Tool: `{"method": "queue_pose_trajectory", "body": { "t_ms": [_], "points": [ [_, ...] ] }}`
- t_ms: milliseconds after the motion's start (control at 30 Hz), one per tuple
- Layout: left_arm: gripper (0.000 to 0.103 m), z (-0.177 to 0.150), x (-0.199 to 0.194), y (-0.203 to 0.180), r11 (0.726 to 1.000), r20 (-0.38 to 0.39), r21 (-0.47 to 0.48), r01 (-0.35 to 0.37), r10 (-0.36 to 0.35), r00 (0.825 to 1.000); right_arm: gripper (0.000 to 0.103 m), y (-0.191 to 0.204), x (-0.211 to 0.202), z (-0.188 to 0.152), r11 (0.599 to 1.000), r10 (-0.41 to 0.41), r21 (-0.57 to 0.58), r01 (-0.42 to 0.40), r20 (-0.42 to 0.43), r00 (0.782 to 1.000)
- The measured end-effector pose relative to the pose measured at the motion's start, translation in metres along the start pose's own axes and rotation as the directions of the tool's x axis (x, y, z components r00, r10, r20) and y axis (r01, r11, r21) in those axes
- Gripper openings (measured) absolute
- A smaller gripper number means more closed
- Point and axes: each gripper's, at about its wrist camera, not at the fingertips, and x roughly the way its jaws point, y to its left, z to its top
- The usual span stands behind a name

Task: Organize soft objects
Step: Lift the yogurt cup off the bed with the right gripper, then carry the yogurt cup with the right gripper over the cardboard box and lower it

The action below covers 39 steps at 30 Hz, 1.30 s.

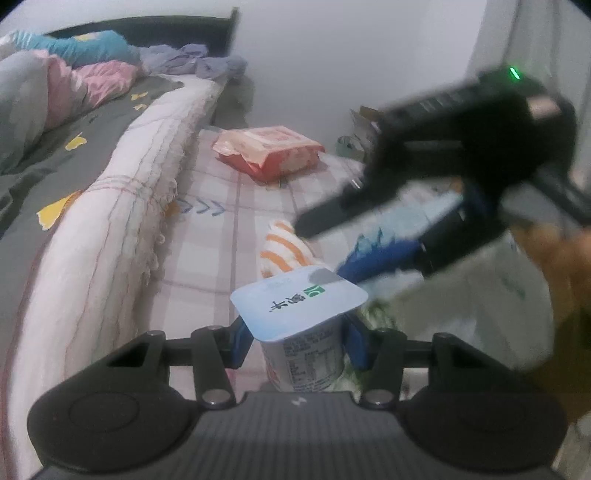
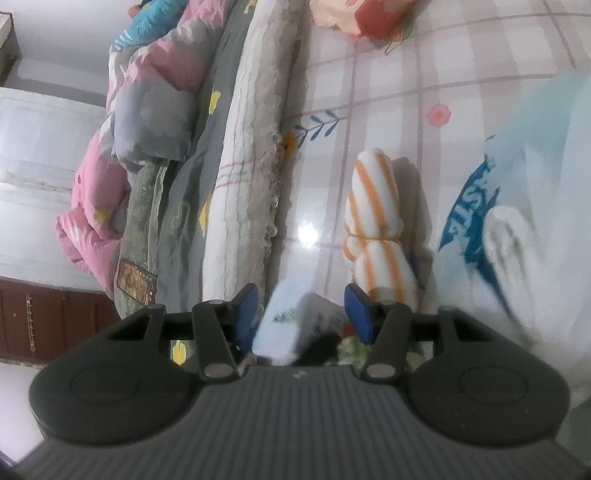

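Left gripper (image 1: 301, 341) clamps white sealed yogurt cup with pale-blue foil lid (image 1: 300, 301), above checked pink mat (image 1: 207, 258) near bed-side edge. Right gripper (image 1: 325, 247): grip unclear. Keep upright, squeeze lightly.

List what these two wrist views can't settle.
- Left wrist: right hand-held gripper motion-blurred; what its fingers pinch is unclear.
- Left wrist: yogurt cup base hidden behind the left hand-held gripper.
- Right wrist: pale blue-printed thing blurred, cut by the right edge.
- Right wrist: red pack cut by the top edge.
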Motion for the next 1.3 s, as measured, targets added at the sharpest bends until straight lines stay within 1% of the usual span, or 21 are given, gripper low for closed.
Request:
{"method": "queue_pose_trajectory", "body": {
  "t_ms": [133,200,400,467,567,700,833,933,1067,1300],
  "points": [
    [0.052,-0.014,-0.008,-0.003,1.000,0.001,0.026,0.002,-0.002,1.000,0.052,0.010,0.008,-0.006,0.999,-0.012,-0.031,0.012,-0.017,1.000],
    [0.052,-0.018,-0.012,-0.004,1.000,0.002,0.030,0.000,0.000,1.000,0.052,0.013,0.013,-0.010,0.998,-0.032,-0.050,0.030,-0.026,0.999],
    [0.053,-0.020,-0.013,-0.003,1.000,-0.004,0.026,-0.004,0.004,1.000,0.052,0.016,0.033,-0.019,0.995,-0.080,-0.071,0.075,-0.070,0.994],
    [0.053,-0.021,-0.014,-0.004,0.999,-0.009,0.035,-0.008,0.008,1.000,0.052,0.015,0.037,-0.023,0.995,-0.081,-0.073,0.075,-0.087,0.993],
    [0.053,-0.021,-0.017,-0.005,1.000,-0.016,0.029,-0.001,0.002,1.000,0.049,0.016,0.039,-0.030,0.993,-0.083,-0.087,0.075,-0.100,0.991],
    [0.053,-0.020,-0.019,-0.004,1.000,-0.030,0.003,0.008,-0.008,1.000,0.038,0.016,0.037,-0.038,0.989,-0.102,-0.114,0.092,-0.091,0.991],
    [0.051,-0.021,-0.021,-0.004,1.000,-0.028,-0.018,0.001,-0.001,1.000,0.030,0.013,0.032,-0.042,0.988,-0.105,-0.120,0.095,-0.084,0.991],
    [0.051,-0.019,-0.029,-0.006,1.000,-0.004,-0.003,-0.012,0.012,1.000,0.029,0.015,0.028,-0.045,0.987,-0.101,-0.129,0.091,-0.071,0.992],
    [0.051,-0.008,-0.046,-0.008,1.000,0.043,0.006,-0.026,0.026,0.999,0.029,0.027,0.017,-0.047,0.986,-0.072,-0.155,0.065,-0.040,0.997],
    [0.051,0.022,-0.082,-0.026,0.997,0.149,0.044,-0.057,0.050,0.988,0.029,0.062,-0.025,-0.049,0.974,0.017,-0.226,-0.007,0.042,0.999]
  ]
}}
